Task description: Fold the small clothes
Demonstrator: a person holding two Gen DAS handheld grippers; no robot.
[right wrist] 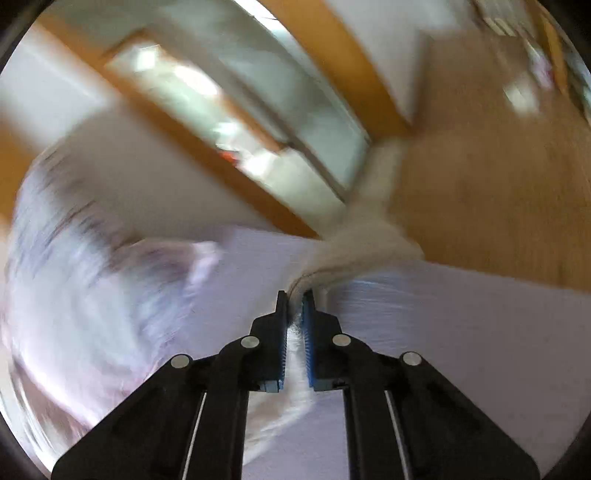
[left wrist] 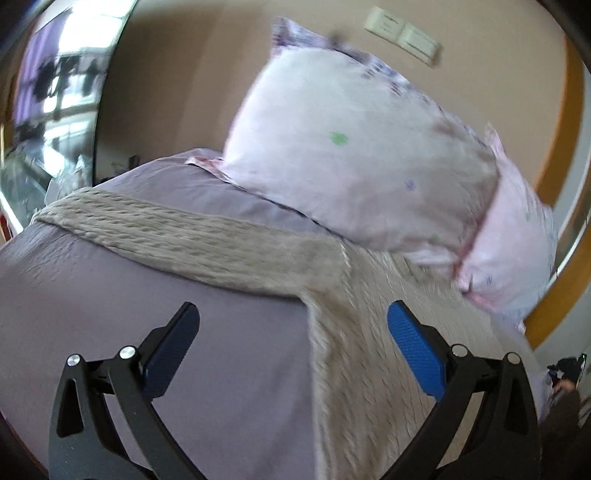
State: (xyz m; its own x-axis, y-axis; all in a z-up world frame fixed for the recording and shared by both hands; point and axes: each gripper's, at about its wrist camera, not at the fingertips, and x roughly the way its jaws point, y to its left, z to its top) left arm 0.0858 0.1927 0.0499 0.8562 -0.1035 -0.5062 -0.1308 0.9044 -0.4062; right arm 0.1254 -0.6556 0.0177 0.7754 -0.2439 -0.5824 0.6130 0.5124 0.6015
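Observation:
A beige knitted garment [left wrist: 354, 332] lies on the lilac bed sheet [left wrist: 229, 354], one sleeve stretched out to the far left. My left gripper [left wrist: 293, 317] is open and empty, low over the sheet, its right finger over the garment's body near the armpit. My right gripper [right wrist: 295, 295] is shut on a bunched part of the beige garment [right wrist: 365, 236], which trails away from the fingertips; this view is heavily blurred.
A pale pink printed pillow [left wrist: 354, 147] leans at the head of the bed, just beyond the garment. A beige wall with switch plates [left wrist: 402, 33] stands behind it. A wooden door frame [left wrist: 569, 184] is at the right. A window [left wrist: 55, 92] is far left.

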